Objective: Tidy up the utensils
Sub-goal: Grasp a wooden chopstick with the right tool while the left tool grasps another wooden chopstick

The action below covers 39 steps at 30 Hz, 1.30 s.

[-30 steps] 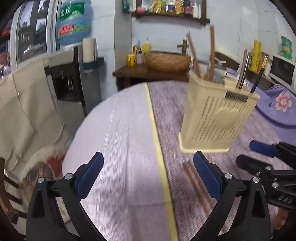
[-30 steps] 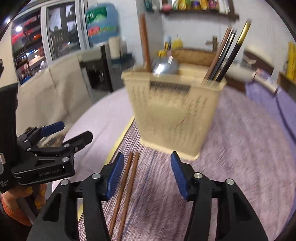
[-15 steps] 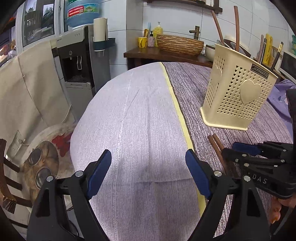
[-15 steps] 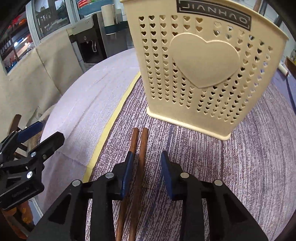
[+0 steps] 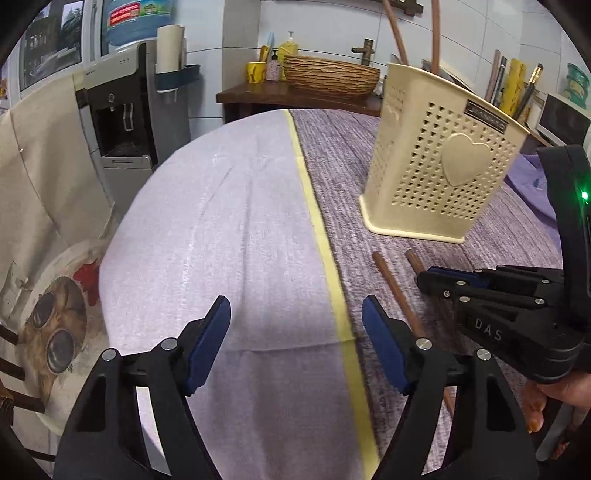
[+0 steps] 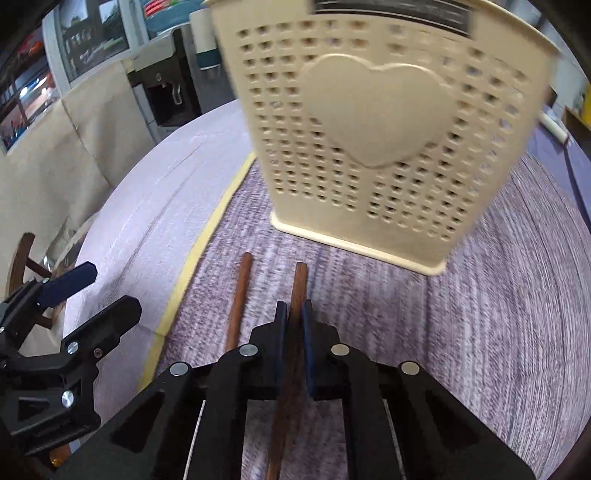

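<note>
Gripping one brown chopstick (image 6: pixel 298 291), your right gripper (image 6: pixel 293 314) has its blue pads pressed tight against the stick's sides, and the stick runs back between the jaws toward you. The other chopstick (image 6: pixel 238 299) lies flat on the purple striped tablecloth (image 6: pixel 498 332), just beside the held one on its left and apart from it. Both sticks point toward the cream utensil holder (image 6: pixel 384 147), which stands upright on the cloth just beyond their tips; its wall is pierced with small holes and carries a raised heart, and the dark label strip along its top rim is too blurred to read in either view. In your left wrist view, more chopsticks (image 5: pixel 397 33) and other long utensils stand up out of the holder's top.

Your left gripper (image 5: pixel 297 325) is spread wide with nothing between its blue pads, hovering over the pale part of the table (image 5: pixel 221 221) to the left of the yellow stripe (image 5: pixel 321 236). From that view you can read "DAS" on the black body of your right gripper, where a green light also glows. A water dispenser (image 5: pixel 125 122) with a blue bottle stands beyond the table's left edge, its bottle label illegible
</note>
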Tool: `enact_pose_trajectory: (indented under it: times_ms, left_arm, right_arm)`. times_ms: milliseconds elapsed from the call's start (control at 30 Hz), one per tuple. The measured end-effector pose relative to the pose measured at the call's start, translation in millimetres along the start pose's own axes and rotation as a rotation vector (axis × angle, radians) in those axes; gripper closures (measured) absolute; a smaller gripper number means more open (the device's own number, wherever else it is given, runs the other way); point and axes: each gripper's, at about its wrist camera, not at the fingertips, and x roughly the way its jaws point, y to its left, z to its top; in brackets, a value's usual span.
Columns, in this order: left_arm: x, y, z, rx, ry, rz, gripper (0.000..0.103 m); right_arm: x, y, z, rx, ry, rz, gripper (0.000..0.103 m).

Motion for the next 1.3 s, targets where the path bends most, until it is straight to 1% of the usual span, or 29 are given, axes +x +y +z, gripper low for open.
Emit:
enact_pose_trajectory:
  times_ms: [100, 167, 200, 267, 333, 400, 467, 600, 667, 833, 1067, 1200, 1300]
  left_arm:
    - [6, -11, 2, 0.006, 0.025, -0.04, 0.039]
    - [14, -22, 6, 0.011, 0.053, -0.082, 0.048]
    - [19, -27, 9, 0.015, 0.068, -0.1, 0.05]
    - [27, -38, 13, 0.029, 0.089, -0.125, 0.059]
    - [33, -50, 17, 0.049, 0.103, -0.139, 0.062]
    - [41, -59, 21, 0.073, 0.117, -0.137, 0.067]
    - [51, -64, 23, 0.074, 0.15, -0.134, 0.08]
    - [57, -70, 25, 0.079, 0.148, -0.114, 0.086]
    - [58, -70, 26, 0.077, 0.144, -0.104, 0.091]
    - [57, -75, 23, 0.086, 0.126, -0.089, 0.092]
    - [53, -80, 18, 0.066, 0.117, -0.113, 0.094]
    - [38, -80, 20, 0.059, 0.081, -0.145, 0.094]
    - [15, -79, 27, 0.056, 0.034, -0.172, 0.094]
  right_arm:
    - [-12, -18, -7, 0.05, -0.022, 0.006, 0.095]
    - [-18, -27, -10, 0.074, -0.035, 0.004, 0.095]
    - [-20, -32, -12, 0.085, -0.039, 0.001, 0.095]
    - [-20, -42, -15, 0.104, -0.044, -0.006, 0.095]
    - [-22, -49, -19, 0.12, -0.043, -0.004, 0.095]
    - [-25, -55, -26, 0.126, -0.045, 0.0, 0.095]
    - [-25, -54, -25, 0.124, -0.048, 0.006, 0.095]
    - [-30, -53, -29, 0.124, -0.062, 0.011, 0.095]
    - [-32, -54, -27, 0.124, -0.065, 0.013, 0.095]
    - [-32, -57, -27, 0.132, -0.069, 0.022, 0.095]
    - [-44, -65, -28, 0.147, -0.108, 0.044, 0.095]
    - [-59, -68, -27, 0.156, -0.155, 0.088, 0.095]
    - [-75, -71, -24, 0.16, -0.198, 0.124, 0.095]
